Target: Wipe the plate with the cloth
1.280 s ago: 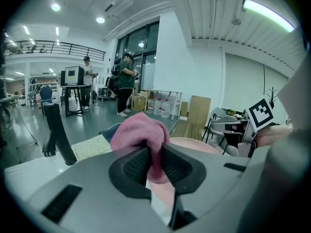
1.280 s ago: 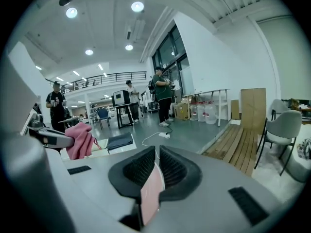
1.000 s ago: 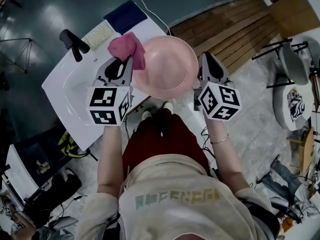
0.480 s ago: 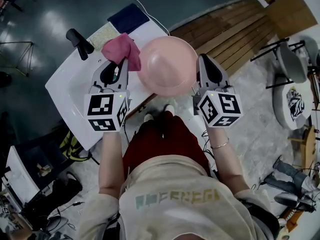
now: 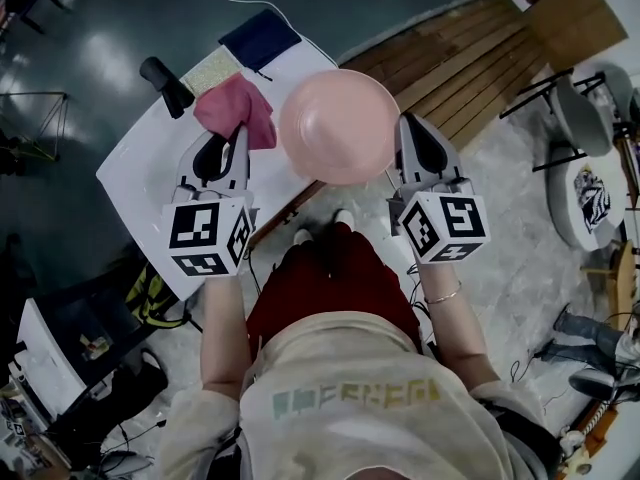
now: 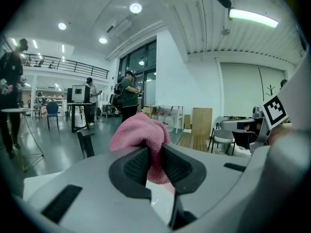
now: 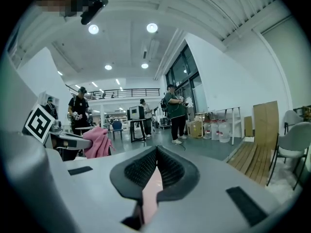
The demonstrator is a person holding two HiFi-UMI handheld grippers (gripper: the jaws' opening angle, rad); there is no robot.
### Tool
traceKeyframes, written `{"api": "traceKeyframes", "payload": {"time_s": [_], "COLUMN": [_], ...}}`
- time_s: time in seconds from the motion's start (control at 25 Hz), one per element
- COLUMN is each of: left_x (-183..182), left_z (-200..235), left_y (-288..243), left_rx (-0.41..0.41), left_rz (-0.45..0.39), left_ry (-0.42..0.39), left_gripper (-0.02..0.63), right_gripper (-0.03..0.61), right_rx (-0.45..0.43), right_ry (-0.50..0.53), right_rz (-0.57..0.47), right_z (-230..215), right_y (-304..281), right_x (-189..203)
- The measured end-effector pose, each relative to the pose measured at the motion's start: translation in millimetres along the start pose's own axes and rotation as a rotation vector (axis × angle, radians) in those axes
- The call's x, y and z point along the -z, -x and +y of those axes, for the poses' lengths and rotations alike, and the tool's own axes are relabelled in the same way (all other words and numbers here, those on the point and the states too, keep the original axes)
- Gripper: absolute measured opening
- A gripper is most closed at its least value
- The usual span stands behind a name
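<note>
Over the edge of the white table [image 5: 150,193], the pink plate [image 5: 338,126] hangs tilted, its rim pinched edge-on in the closed jaws of the right gripper [image 7: 155,161]. Just beside it is the pink cloth [image 5: 238,108], bunched and clamped tight by the left gripper [image 6: 154,163].

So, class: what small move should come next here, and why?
Probably swing the cloth right, onto the plate. The left gripper clamps the cloth beside the plate, the right gripper pinches the plate's rim, and the two look apart.
</note>
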State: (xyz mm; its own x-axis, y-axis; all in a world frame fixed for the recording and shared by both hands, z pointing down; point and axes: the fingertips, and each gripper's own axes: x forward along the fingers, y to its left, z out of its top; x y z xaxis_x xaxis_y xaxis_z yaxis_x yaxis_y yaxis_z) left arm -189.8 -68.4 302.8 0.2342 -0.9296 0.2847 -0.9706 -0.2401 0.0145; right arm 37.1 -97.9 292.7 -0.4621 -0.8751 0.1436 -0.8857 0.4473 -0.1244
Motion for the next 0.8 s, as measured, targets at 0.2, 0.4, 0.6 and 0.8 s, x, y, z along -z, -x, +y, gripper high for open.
{"api": "traceKeyframes", "payload": {"time_s": [0.2, 0.4, 0.6, 0.8], "left_x": [7.1, 12.7, 21.7, 27.2], "left_z": [0.1, -2.4, 1.4, 8.4], "left_y": [10.2, 22.3, 39.7, 52.7], "left_rx": [0.015, 0.026, 0.02, 0.004], "left_rz": [0.003, 0.009, 0.004, 0.004], "left_ry": [0.001, 0.002, 0.005, 0.015], "left_gripper": [0.066, 0.066, 0.066, 0.066], "right_gripper": [0.037, 0.037, 0.037, 0.037], "right_rx": [0.021, 0.018, 0.005, -0.018], "right_ry": [0.006, 0.019, 0.025, 0.03], "right_rz": [0.01, 0.013, 0.008, 0.004], "right_z": [6.0, 15.7, 30.7, 43.3], "right_y": [9.4, 20.3, 30.0, 33.2], "right_x": [6.1, 8.3, 13.6, 13.9]}}
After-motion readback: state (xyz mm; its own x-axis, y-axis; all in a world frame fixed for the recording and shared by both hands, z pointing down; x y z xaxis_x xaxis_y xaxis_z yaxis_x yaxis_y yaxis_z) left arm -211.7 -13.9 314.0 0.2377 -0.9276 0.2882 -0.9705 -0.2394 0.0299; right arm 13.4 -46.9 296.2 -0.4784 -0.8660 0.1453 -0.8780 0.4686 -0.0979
